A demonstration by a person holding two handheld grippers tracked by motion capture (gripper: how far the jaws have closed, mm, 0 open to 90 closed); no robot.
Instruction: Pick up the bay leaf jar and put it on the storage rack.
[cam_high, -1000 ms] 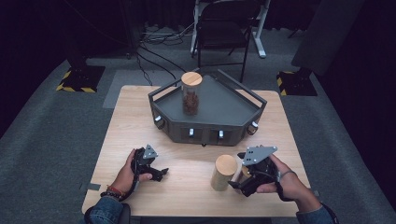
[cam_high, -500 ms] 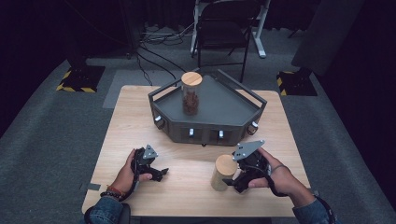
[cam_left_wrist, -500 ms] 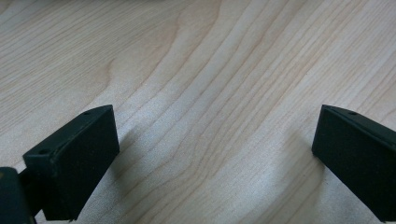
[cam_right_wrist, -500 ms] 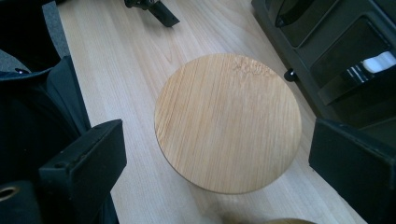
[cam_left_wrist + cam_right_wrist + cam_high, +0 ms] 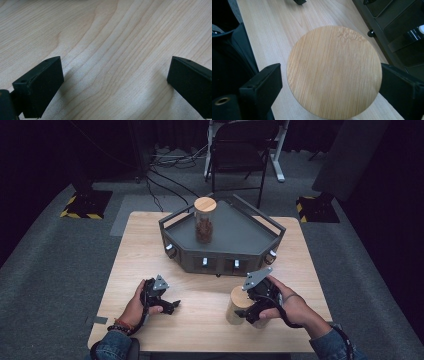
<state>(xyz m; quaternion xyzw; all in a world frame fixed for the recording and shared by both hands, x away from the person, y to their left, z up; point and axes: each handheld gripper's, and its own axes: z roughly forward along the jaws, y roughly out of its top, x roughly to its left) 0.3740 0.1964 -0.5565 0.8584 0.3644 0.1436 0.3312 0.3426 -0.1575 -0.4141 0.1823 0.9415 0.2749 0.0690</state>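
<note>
wooden table (image 5: 200, 320), lidded jar (image 5: 334, 71) (between jaws)

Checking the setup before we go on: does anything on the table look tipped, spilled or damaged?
Nothing stands out. The jar stands upright on the dark tray, lid on, and the second lidded jar stands upright on the table between the open right tongs.

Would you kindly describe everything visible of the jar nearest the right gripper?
The jar stands upright on the wooden table, near its front edge, before the dark tray. Its round bamboo-look lid is on, with straight grain. The right gripper hangs above it, open, one finger on either side of the lid; contact cannot be judged. Its contents cannot be made out.
</note>
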